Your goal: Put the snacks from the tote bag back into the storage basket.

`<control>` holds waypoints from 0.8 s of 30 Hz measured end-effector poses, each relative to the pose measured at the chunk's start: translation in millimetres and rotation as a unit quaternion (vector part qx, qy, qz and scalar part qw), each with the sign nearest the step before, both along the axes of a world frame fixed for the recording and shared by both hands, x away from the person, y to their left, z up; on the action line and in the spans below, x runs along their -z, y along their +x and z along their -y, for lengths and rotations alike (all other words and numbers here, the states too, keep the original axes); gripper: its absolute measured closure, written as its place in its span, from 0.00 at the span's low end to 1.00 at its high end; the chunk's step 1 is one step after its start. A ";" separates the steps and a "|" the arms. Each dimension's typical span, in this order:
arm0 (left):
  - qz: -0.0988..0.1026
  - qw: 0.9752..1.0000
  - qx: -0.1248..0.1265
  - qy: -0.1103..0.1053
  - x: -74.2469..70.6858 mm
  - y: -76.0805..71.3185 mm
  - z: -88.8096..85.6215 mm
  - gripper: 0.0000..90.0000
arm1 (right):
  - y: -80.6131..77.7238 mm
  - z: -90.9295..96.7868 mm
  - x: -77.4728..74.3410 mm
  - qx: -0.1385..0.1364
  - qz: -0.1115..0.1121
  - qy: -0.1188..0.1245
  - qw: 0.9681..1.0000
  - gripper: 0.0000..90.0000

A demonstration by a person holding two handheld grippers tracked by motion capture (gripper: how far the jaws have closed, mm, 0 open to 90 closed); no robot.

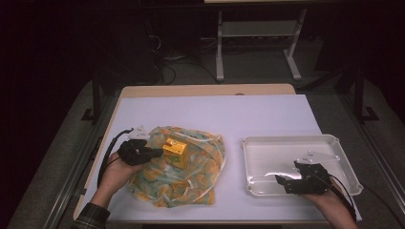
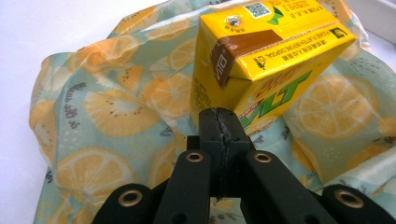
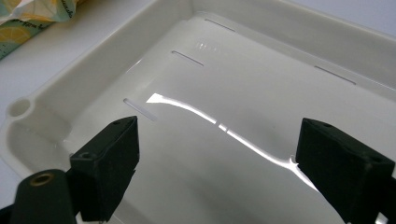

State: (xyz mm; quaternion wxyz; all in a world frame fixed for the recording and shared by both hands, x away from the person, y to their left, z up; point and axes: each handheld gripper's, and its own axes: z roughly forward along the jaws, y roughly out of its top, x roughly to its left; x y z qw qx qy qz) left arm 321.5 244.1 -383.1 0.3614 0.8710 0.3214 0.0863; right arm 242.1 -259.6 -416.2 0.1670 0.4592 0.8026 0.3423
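Left tool (image 2: 219, 122), jaws pressed together just beside the yellow carton (image 2: 266, 56) lying on the lemon-print bag (image 2: 116, 107), is needing to spread before gripping it squarely.

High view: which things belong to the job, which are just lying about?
In the job:
- yellow drink carton, on the bag
- lemon-print bag
- left gripper, shut, tips at the carton
- white tray, empty
- right gripper, open over the tray

Lying about:
- table frame behind
- floor cables
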 end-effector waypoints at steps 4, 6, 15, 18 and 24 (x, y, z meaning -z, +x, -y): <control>-0.001 1.000 0.007 0.001 -0.1 -1.8 1.8 1.00 | 0.3 0.2 0.2 -0.001 0.000 0.000 1.000 0.15; -0.002 1.000 0.008 0.001 -0.2 -2.9 2.9 1.00 | 0.3 0.2 0.1 -0.001 0.000 0.000 1.000 0.15; -0.005 1.000 0.026 0.006 -0.2 -7.7 9.8 1.00 | 0.8 -0.2 0.9 -0.003 0.000 -0.001 1.000 0.14; -0.005 0.999 0.031 0.007 -0.3 -9.0 11.6 1.00 | 0.8 -0.3 1.0 -0.003 -0.001 -0.001 1.000 0.15; -0.004 0.999 0.041 0.009 -0.3 -12.0 16.1 1.00 | 0.8 -0.2 0.9 -0.003 0.000 -0.001 1.000 0.15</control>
